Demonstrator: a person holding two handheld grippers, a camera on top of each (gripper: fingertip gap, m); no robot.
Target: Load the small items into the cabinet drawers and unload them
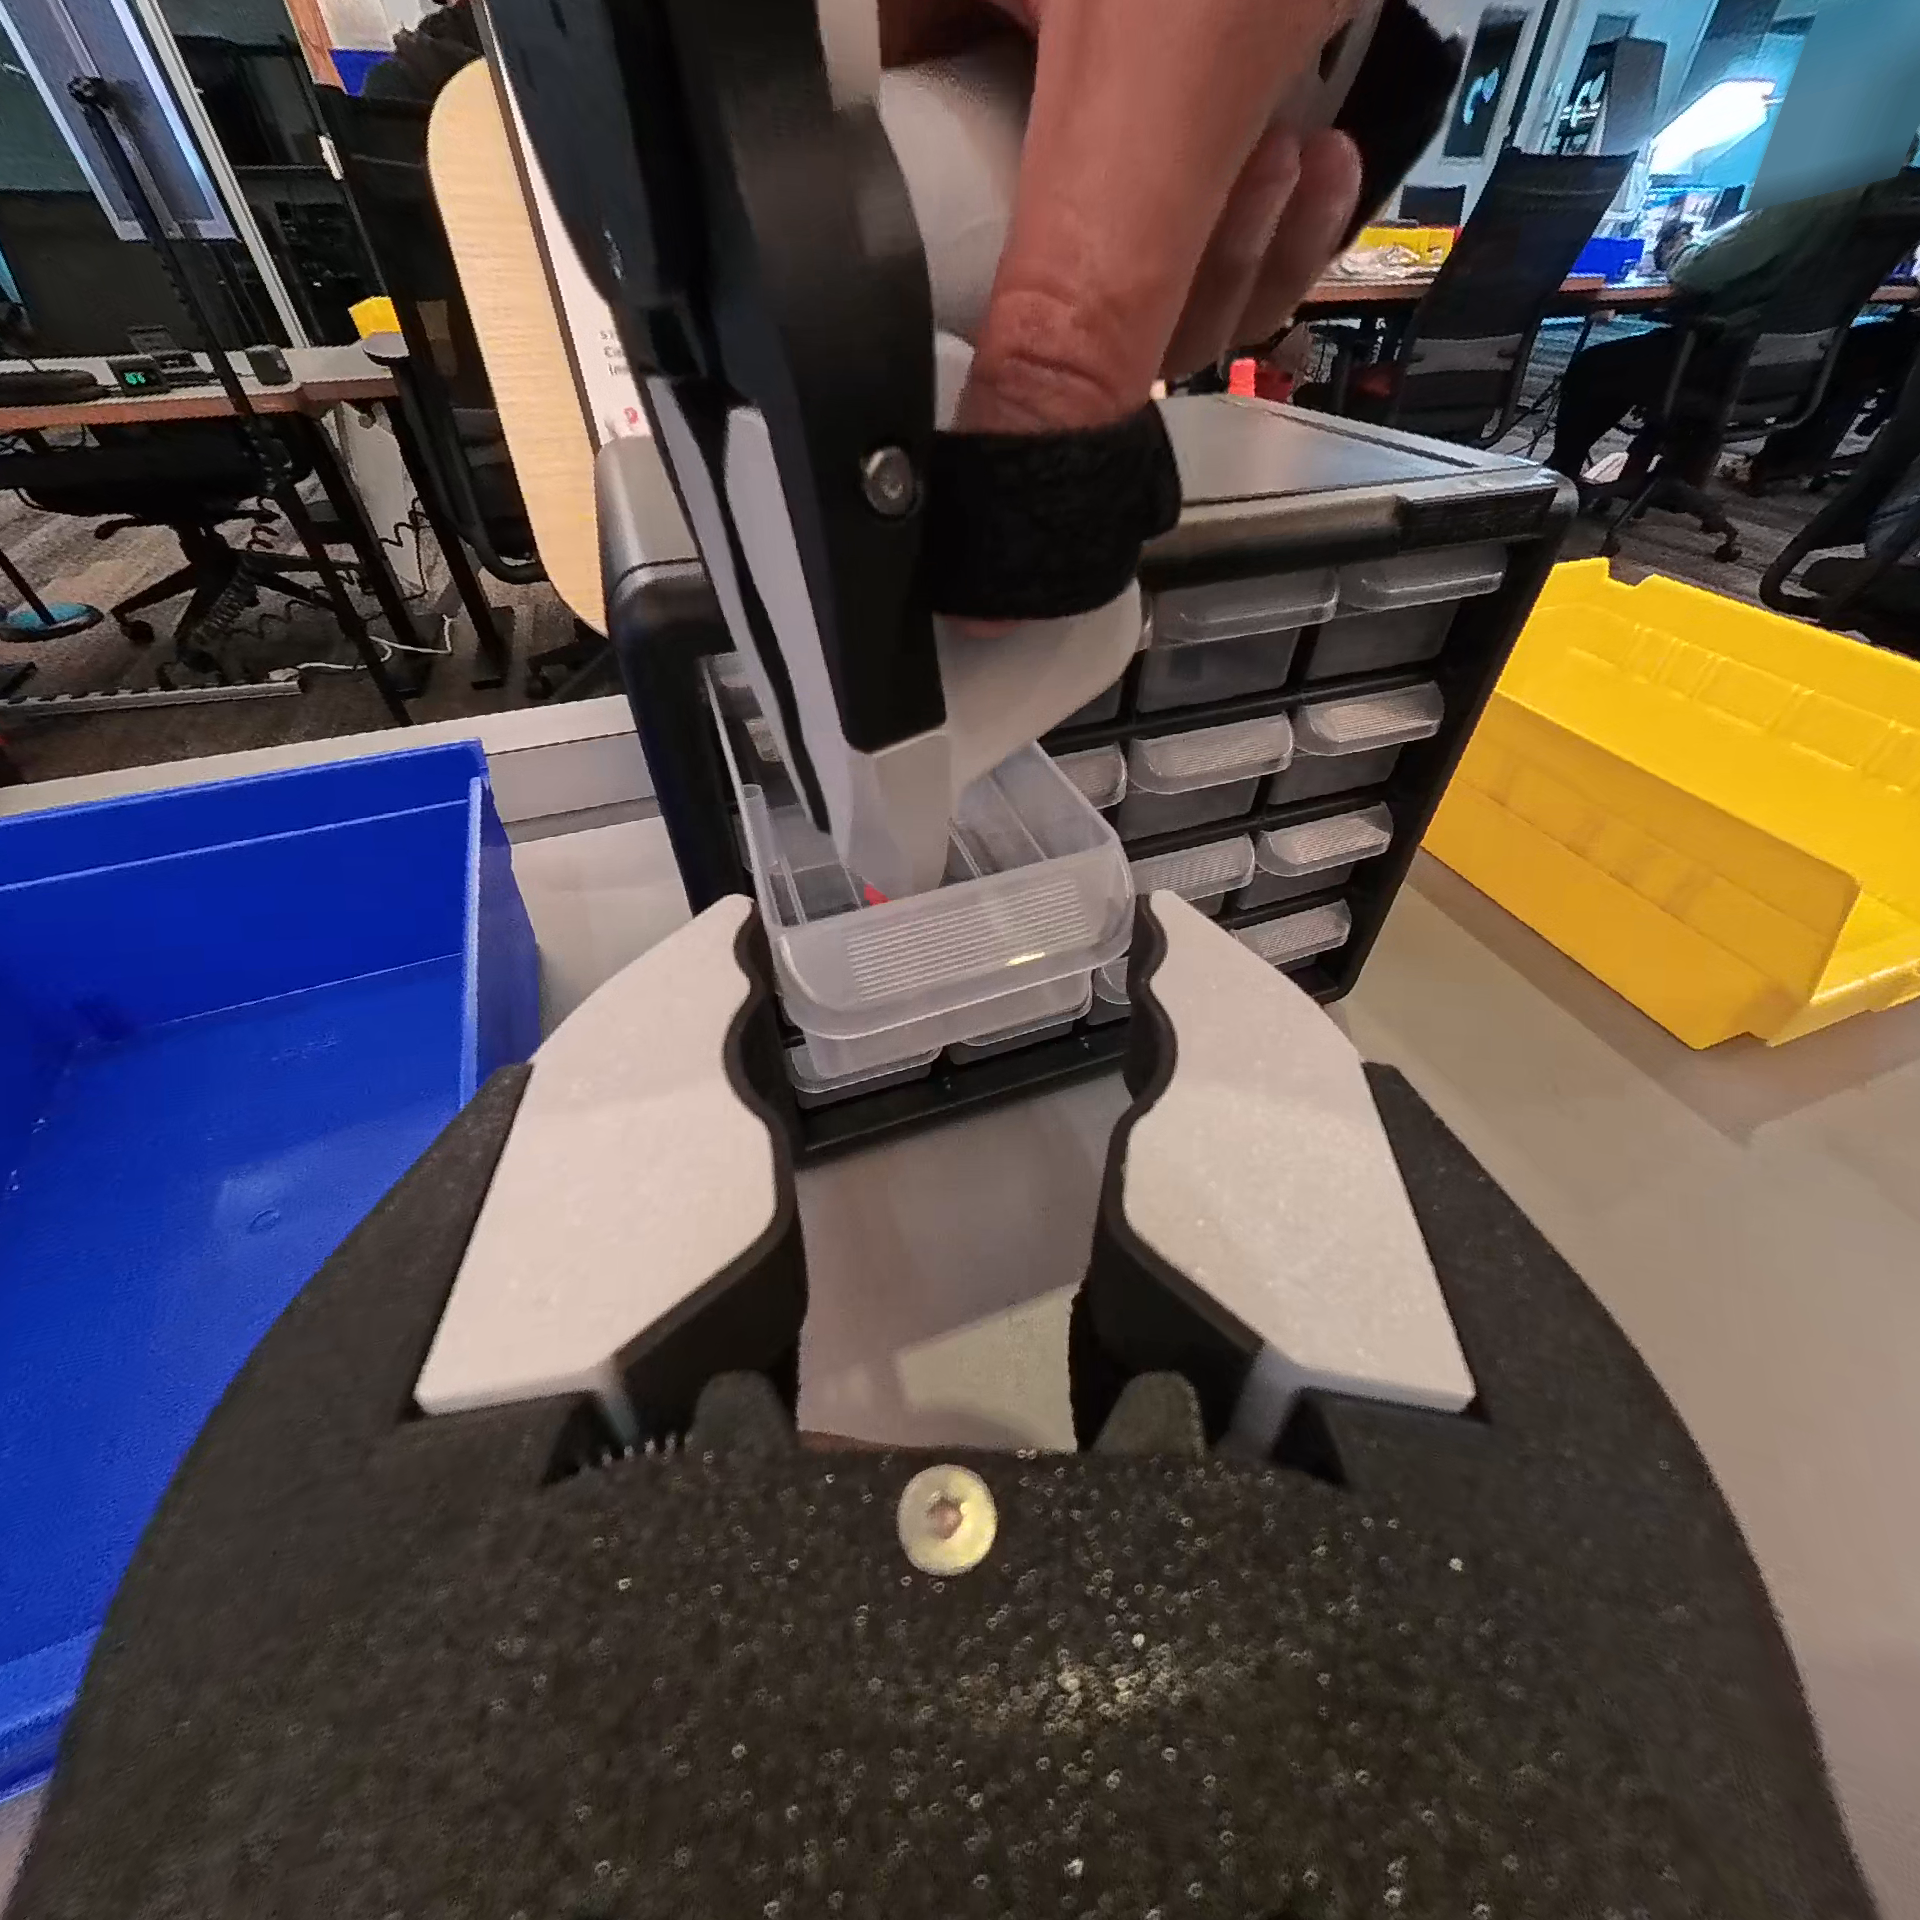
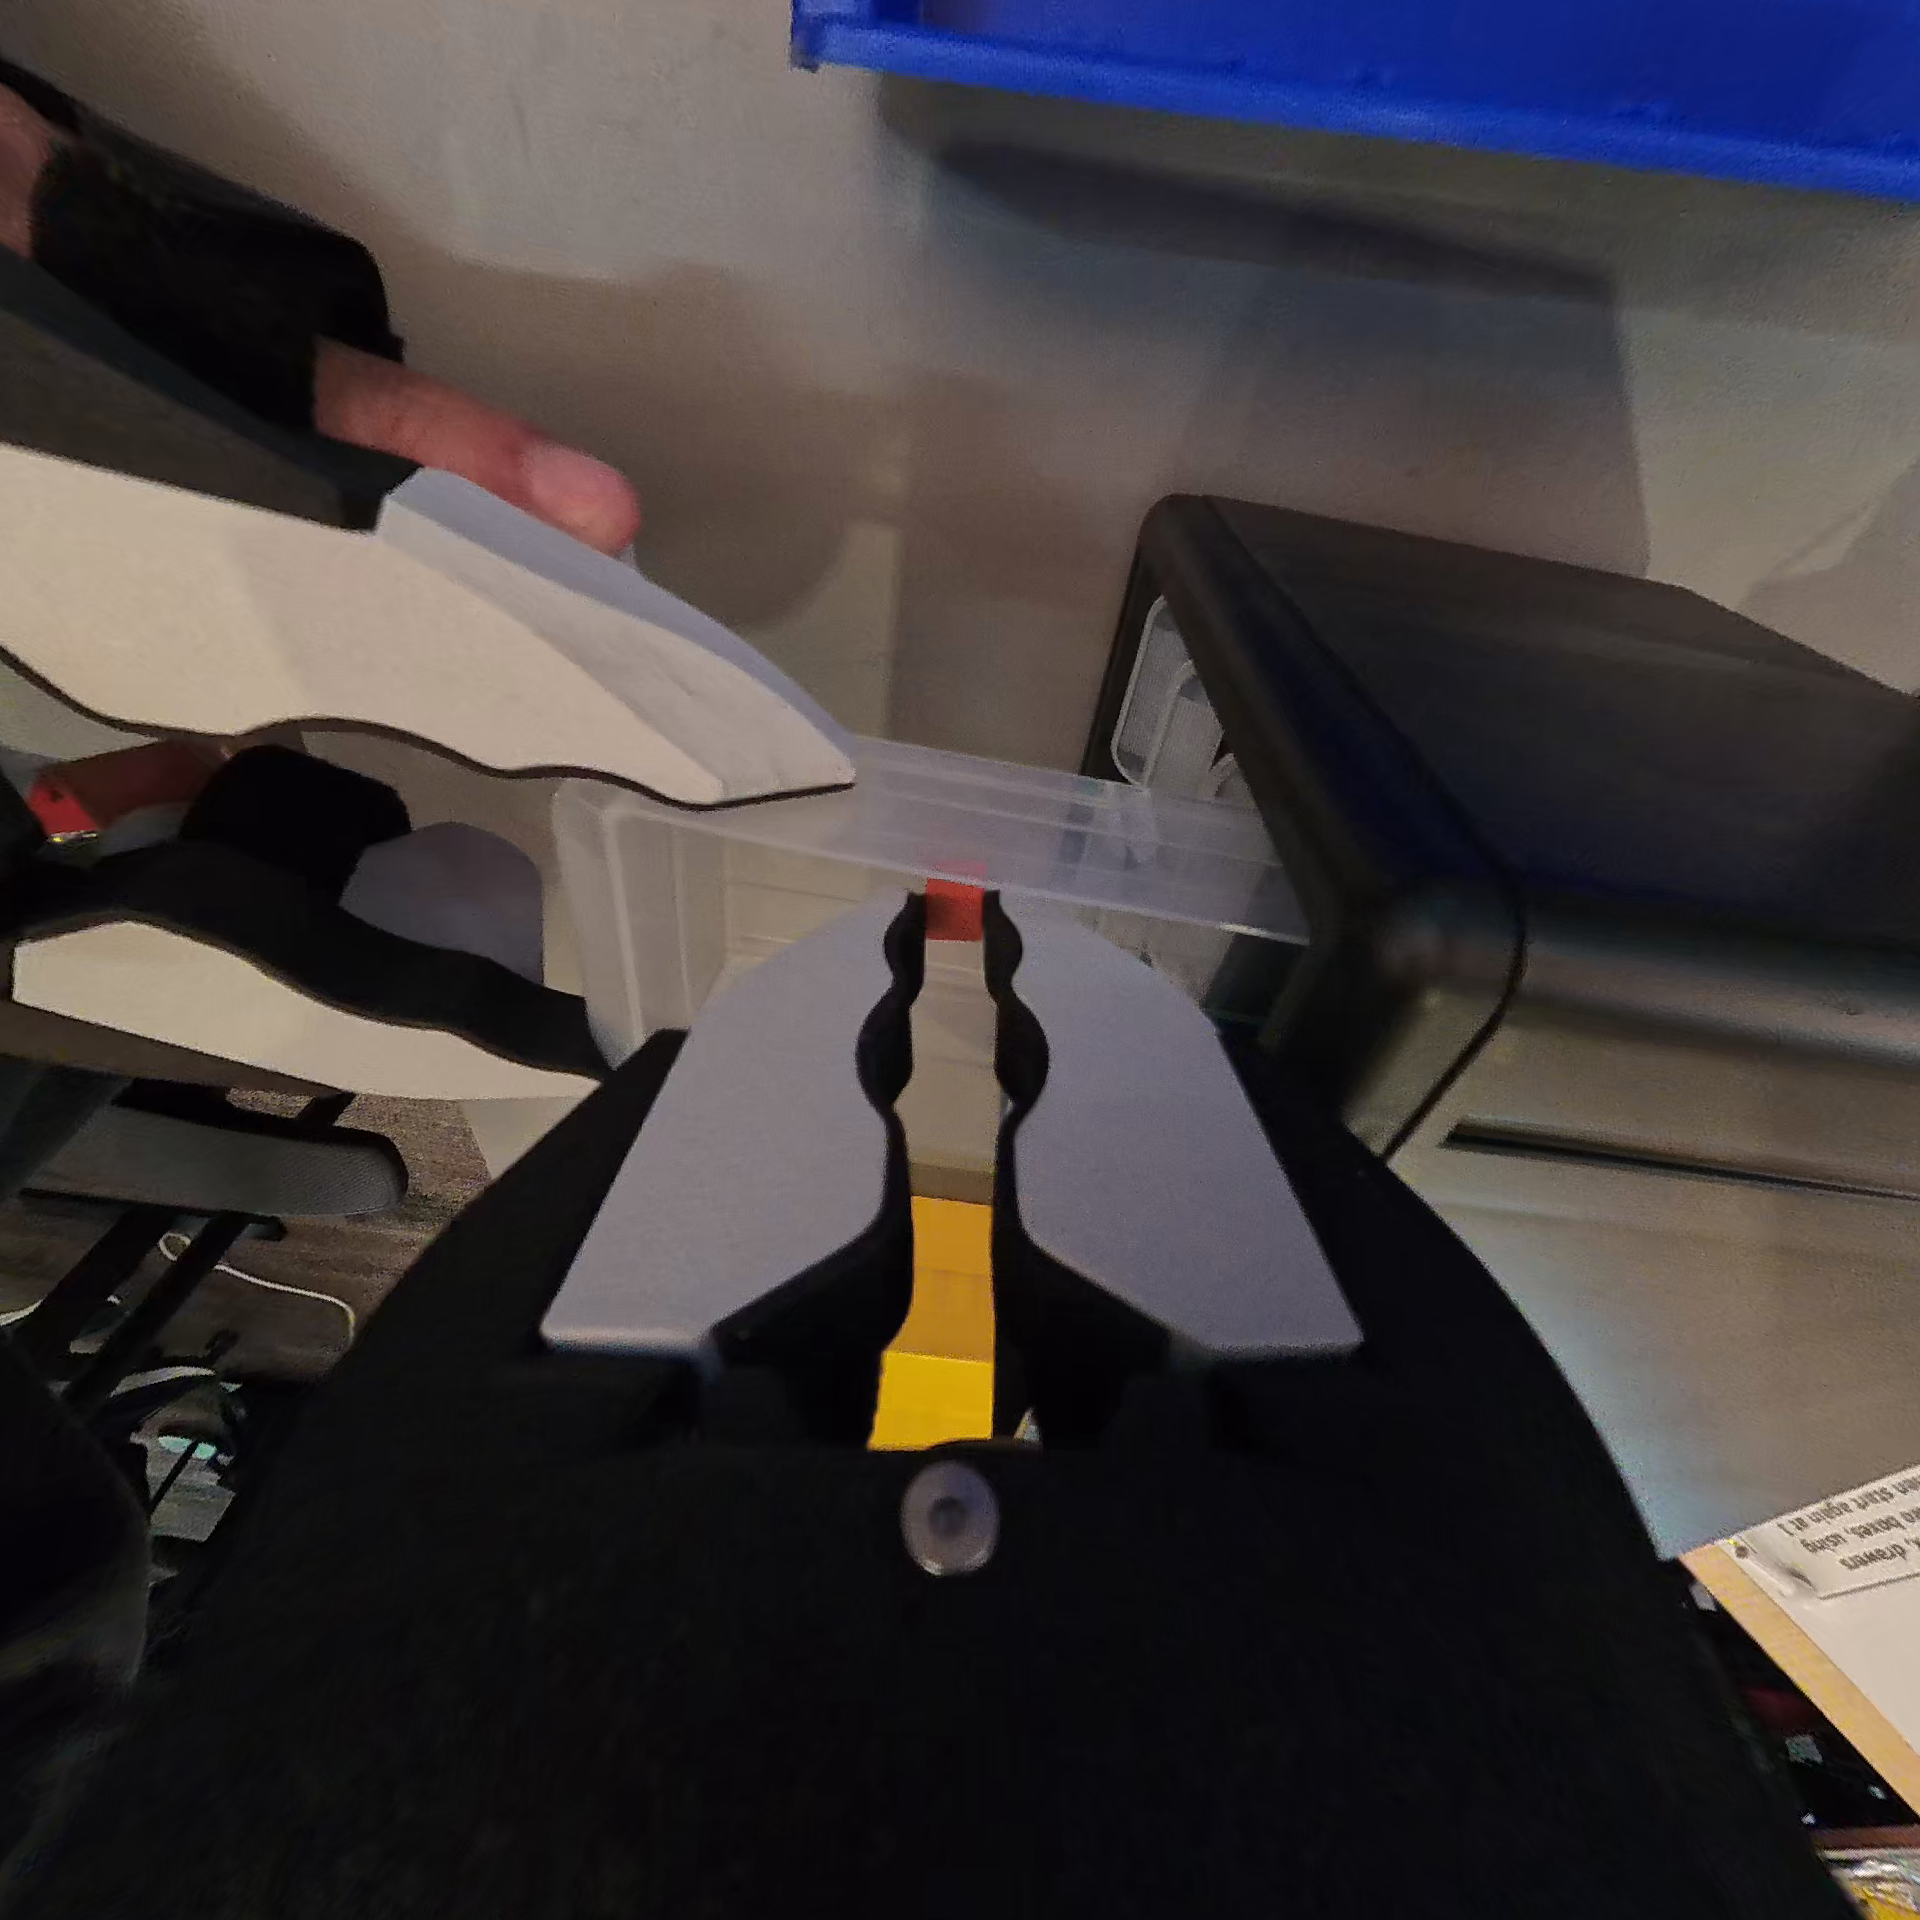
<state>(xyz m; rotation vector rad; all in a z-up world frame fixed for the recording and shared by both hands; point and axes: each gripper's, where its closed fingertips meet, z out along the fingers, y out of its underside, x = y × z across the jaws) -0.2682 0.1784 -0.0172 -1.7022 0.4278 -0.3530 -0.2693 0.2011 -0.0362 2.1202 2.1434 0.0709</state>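
Note:
A black cabinet (image 1: 1455,520) holds several clear drawers. One clear drawer (image 1: 956,961) on its left side is pulled out. My left gripper (image 1: 948,914) is open, and its tips flank the drawer's front lip. My right gripper (image 1: 894,862) reaches down into the drawer from above. In the right wrist view my right gripper (image 2: 954,912) is shut on a small red item (image 2: 954,914) just over the drawer's clear wall (image 2: 1039,821). The red item (image 1: 878,894) barely shows in the left wrist view. The left gripper's fingers (image 2: 623,707) show at the left, beside the cabinet (image 2: 1507,748).
A blue bin (image 1: 208,1039) stands on the table left of the cabinet; its rim (image 2: 1351,83) shows at the top of the right wrist view. A yellow bin (image 1: 1662,810) lies at the right. A sheet of paper (image 2: 1829,1538) lies on the table. Office chairs and desks stand behind. The tips of both grippers are at nearly the same place.

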